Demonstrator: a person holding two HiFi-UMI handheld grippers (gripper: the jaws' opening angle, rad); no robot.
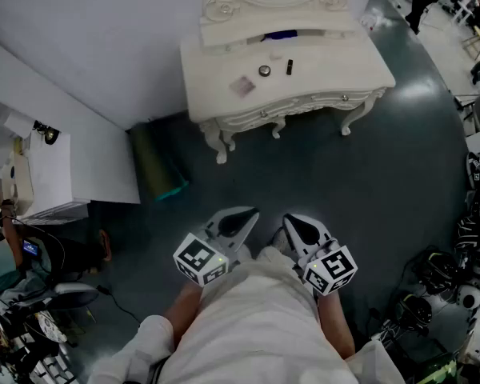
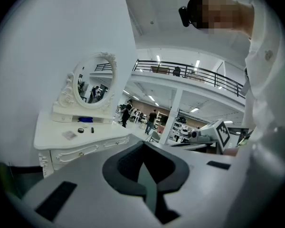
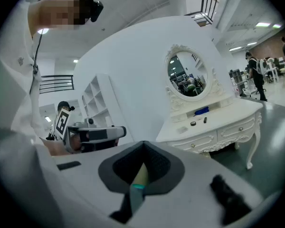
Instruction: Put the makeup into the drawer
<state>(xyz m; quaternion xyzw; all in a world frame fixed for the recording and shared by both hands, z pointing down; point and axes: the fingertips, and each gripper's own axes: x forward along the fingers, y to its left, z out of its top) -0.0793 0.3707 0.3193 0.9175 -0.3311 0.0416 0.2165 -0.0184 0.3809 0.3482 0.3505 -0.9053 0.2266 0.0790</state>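
Wide dark grey-green floor (image 1: 304, 182) fills the head view, and up at the far end stands the white carved desk (image 1: 336, 78) against the white wall, an oval white-framed mirror (image 3: 187, 75) rising behind it. Both drawer fronts (image 3: 237, 127) under the top sit flush and shut. Beside its left leg there's a dark green object (image 1: 156, 162) on the floor; what it is I cannot tell.

Down at the bottom, the person in a white garment (image 1: 256, 326) holds both tools side by side near the waist, well apart from the desk. The left claw (image 1: 248, 214) is clenched with nothing in it, and the right claw (image 1: 293, 221) is clenched and empty as well.

The makeup is all on the desk top: a flat pale pink square piece (image 1: 242, 86), then a small round black pot (image 1: 265, 70), and just beside that a short black tube (image 1: 290, 67). Behind them, on the raised ledge, lies a blue item (image 1: 282, 34).
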